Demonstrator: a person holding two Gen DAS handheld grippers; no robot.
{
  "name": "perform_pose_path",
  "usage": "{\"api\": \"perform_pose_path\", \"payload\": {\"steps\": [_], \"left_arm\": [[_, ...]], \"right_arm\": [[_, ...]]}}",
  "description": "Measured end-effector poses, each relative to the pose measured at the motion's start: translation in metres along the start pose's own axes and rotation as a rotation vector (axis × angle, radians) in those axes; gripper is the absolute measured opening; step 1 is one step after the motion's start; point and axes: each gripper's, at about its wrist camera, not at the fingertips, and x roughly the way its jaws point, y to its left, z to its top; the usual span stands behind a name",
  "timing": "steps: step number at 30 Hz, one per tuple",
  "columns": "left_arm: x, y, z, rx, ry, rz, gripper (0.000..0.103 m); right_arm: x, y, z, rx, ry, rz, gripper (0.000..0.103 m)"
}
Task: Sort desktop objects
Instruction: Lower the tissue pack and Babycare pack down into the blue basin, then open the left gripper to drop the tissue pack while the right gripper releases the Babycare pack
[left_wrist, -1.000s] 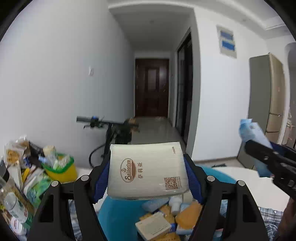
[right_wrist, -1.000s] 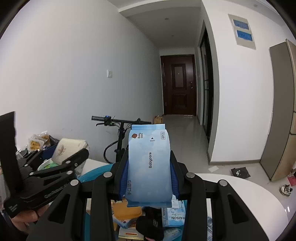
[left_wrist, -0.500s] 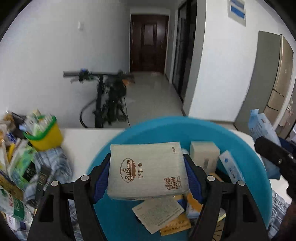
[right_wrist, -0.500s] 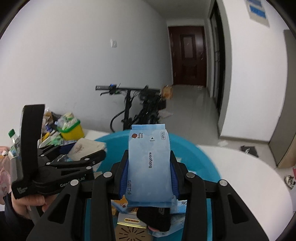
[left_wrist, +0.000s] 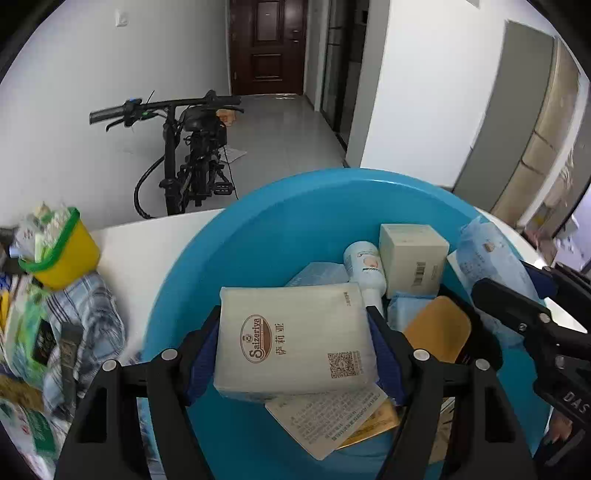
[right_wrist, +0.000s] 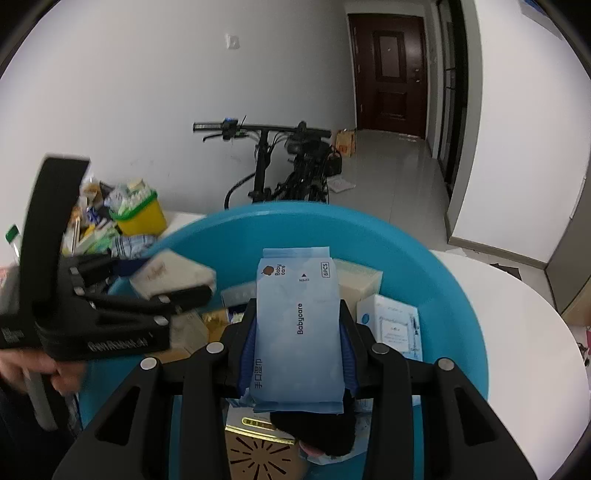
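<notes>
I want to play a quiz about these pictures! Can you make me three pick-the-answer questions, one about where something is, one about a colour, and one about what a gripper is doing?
1. Where is the yellow tub?
A. inside the basin
B. on the table, left of the basin
C. on the floor

2. What colour is the big basin?
A. blue
B. red
C. white

3. What is the right gripper doing?
A. open, empty
B. shut on the wipes pack
C. shut on a bottle

Answers: 1 B, it stands beside the basin's left rim. 2 A, its wall is bright blue. 3 B, the pads press the pack's sides.
</notes>
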Motion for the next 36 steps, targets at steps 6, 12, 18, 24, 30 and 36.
{"api": "perform_pose_path", "payload": {"steps": [6, 12, 18, 24, 30, 36], "left_arm": [[0.004, 0.014, 0.000, -0.055, 0.028, -0.037, 0.075], [0.009, 0.011, 0.000, -0.054, 0.037, -0.046, 0.075], [0.018, 0.000, -0.002, -0.019, 0.066, -0.037, 0.075], [0.019, 0.002, -0.003, -0.032, 0.075, -0.050, 0.075], [0.020, 0.000, -0.002, -0.044, 0.096, -0.057, 0.080], [0.007, -0.005, -0.001, -0.029, 0.037, -0.049, 0.081]], "right_arm": [[0.008, 0.001, -0.008, -0.026, 0.052, 0.009, 0.037], [0.011, 0.002, -0.006, -0.037, 0.067, 0.008, 0.037], [0.017, 0.003, -0.003, -0.037, 0.074, 0.011, 0.037], [0.018, 0.001, -0.003, -0.037, 0.075, 0.013, 0.037], [0.017, 0.001, -0.004, -0.036, 0.075, 0.012, 0.037], [0.016, -0.002, -0.004, -0.033, 0.076, 0.011, 0.037]]}}
